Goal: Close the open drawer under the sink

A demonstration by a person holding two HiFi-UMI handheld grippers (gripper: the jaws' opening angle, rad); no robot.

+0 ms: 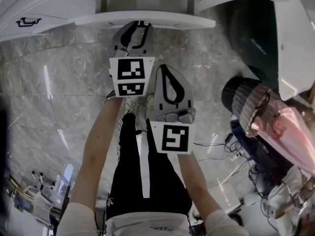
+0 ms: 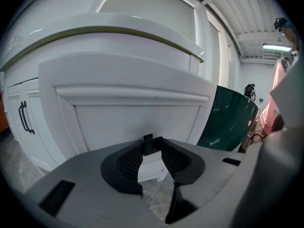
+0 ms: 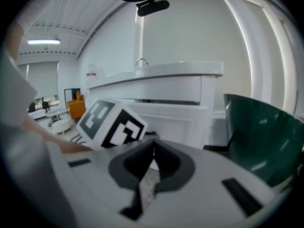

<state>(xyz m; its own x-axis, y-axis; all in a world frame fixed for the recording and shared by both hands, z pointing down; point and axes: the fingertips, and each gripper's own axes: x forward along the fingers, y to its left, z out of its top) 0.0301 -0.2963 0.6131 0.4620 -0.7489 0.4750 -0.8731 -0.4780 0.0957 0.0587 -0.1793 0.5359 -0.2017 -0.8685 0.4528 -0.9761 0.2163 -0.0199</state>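
Note:
The white drawer (image 1: 142, 17) juts out from the sink cabinet at the top of the head view. Its panelled front (image 2: 137, 113) fills the left gripper view, close ahead. My left gripper (image 1: 138, 24) points at that front with its tips right at the drawer's edge; whether they touch it I cannot tell. Its jaws (image 2: 153, 148) stand partly open with nothing between them. My right gripper (image 1: 164, 68) hangs a little behind and to the right, shut and holding nothing. In the right gripper view its tips (image 3: 153, 148) meet, and the drawer (image 3: 175, 122) lies ahead under the counter.
A dark green bin (image 1: 251, 38) stands right of the drawer. To the left is a cabinet door with a black handle (image 1: 27, 21). A person in a knit hat (image 1: 246, 100) crouches at the right, with cables (image 1: 231, 146) on the marble floor.

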